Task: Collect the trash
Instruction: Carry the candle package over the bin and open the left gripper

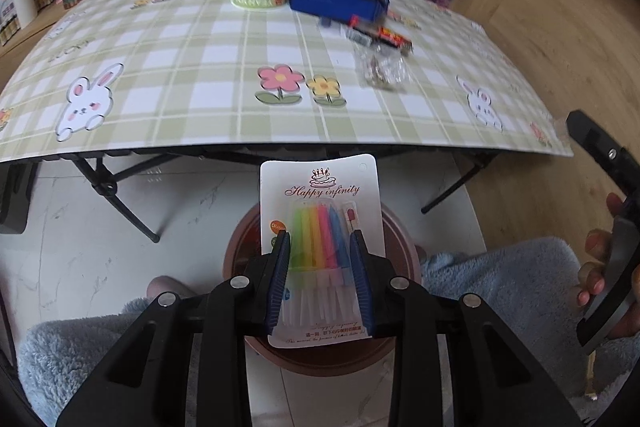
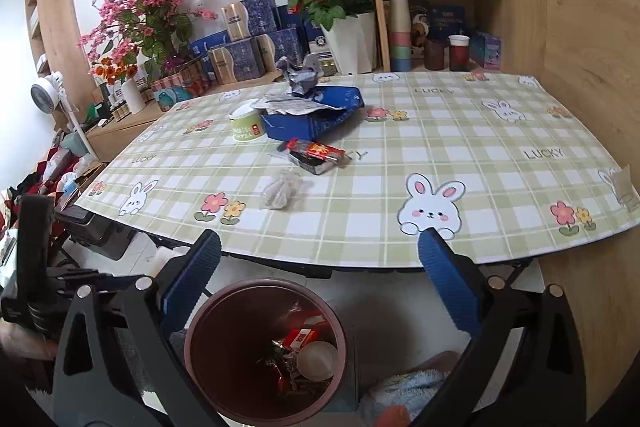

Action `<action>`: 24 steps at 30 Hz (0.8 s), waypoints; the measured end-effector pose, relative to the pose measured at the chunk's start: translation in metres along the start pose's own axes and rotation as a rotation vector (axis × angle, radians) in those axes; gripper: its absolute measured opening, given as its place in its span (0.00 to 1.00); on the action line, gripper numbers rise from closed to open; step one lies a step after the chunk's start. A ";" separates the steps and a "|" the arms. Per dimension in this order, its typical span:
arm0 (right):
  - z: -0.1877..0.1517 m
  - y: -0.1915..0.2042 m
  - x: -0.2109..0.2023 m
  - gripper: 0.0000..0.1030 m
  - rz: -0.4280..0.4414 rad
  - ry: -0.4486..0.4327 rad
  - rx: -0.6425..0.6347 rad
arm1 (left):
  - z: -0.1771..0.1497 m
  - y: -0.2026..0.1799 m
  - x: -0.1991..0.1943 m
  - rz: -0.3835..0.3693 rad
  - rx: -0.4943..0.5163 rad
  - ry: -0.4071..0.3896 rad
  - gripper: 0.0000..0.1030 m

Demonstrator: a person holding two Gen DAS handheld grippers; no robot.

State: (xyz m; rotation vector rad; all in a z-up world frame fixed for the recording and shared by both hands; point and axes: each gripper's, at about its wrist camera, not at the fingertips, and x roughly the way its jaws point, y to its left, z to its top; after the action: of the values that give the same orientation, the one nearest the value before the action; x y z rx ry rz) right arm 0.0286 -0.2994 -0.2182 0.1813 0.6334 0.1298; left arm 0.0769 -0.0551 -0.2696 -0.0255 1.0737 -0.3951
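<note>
My left gripper (image 1: 320,241) is shut on a white card pack of coloured birthday candles (image 1: 320,187), held upright just above the brown bin (image 1: 236,247) on the floor. The right gripper (image 2: 320,237) stands open and empty over the same bin (image 2: 192,339), which holds red wrappers and a white round lid. On the checked table (image 2: 440,155) lie a blue box (image 2: 316,115) with crumpled paper (image 2: 300,73) on top, a green paper tub (image 2: 246,125), a red wrapper (image 2: 316,151) and a clear plastic bag (image 2: 280,191).
The table's near edge (image 1: 280,147) overhangs the bin, with black folding legs (image 1: 120,203) below. Pale blue fluffy fabric (image 1: 500,279) lies on both sides of the bin. A hand (image 1: 596,267) grips the other tool at the right. Shelves, boxes and flower pots (image 2: 352,43) stand behind the table.
</note>
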 end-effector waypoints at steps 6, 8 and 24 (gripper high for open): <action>-0.004 -0.016 0.000 0.95 -0.023 0.001 0.036 | -0.001 -0.013 0.034 0.015 0.061 0.086 0.29; -0.005 -0.021 -0.002 0.95 -0.031 -0.002 0.048 | -0.003 -0.018 0.048 0.027 0.098 0.117 0.29; -0.014 -0.034 -0.005 0.95 -0.056 0.016 0.076 | -0.021 -0.028 0.082 0.055 0.183 0.209 0.30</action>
State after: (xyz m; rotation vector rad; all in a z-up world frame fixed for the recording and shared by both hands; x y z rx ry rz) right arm 0.0189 -0.3312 -0.2334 0.2357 0.6595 0.0531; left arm 0.0843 -0.1047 -0.3435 0.2118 1.2377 -0.4527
